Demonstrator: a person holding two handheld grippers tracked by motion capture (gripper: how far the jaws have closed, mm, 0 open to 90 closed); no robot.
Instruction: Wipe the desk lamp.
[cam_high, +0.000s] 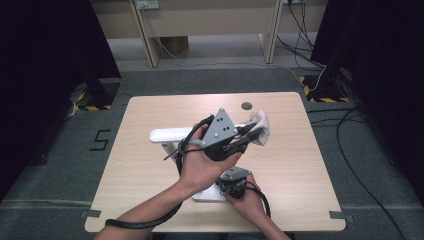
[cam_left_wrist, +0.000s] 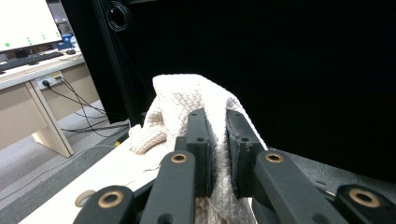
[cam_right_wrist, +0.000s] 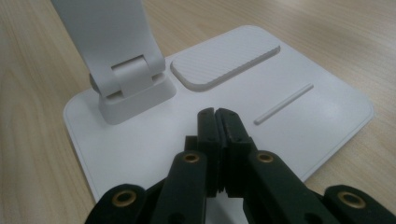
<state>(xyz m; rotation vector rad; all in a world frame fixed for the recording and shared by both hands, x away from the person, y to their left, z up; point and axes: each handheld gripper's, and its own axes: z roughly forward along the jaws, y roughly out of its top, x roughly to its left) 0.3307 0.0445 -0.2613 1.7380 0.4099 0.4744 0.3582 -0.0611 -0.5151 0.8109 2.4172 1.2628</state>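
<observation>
- While the left gripper (cam_left_wrist: 218, 140) has its jaws pinched on a white waffle-weave cloth (cam_left_wrist: 187, 100), the cloth bunches up around and above the pads in the left gripper view.
- Seen from the high view, that left gripper (cam_high: 248, 135) is held above the middle of the table (cam_high: 150, 165), pointing toward the far right, with the cloth (cam_high: 262, 127) hanging at its tip.
- Under the cloth, a white lamp's head (cam_high: 167, 134) runs level above the table, and the cloth sits at its right-hand end; whether it touches the lamp I cannot tell.
- Nearer the person, the right gripper (cam_high: 234, 181) sits low by the lamp's base (cam_high: 207, 196).
- Along its own view, the right gripper (cam_right_wrist: 218, 114) has its jaws pressed together with nothing between them, tips resting on or just over the white base plate (cam_right_wrist: 299, 126).
- Ahead of those tips lie a ribbed pad (cam_right_wrist: 224, 59) and a thin raised bar (cam_right_wrist: 283, 103); the hinge foot of the lamp's arm (cam_right_wrist: 133, 88) stands to the left.
</observation>
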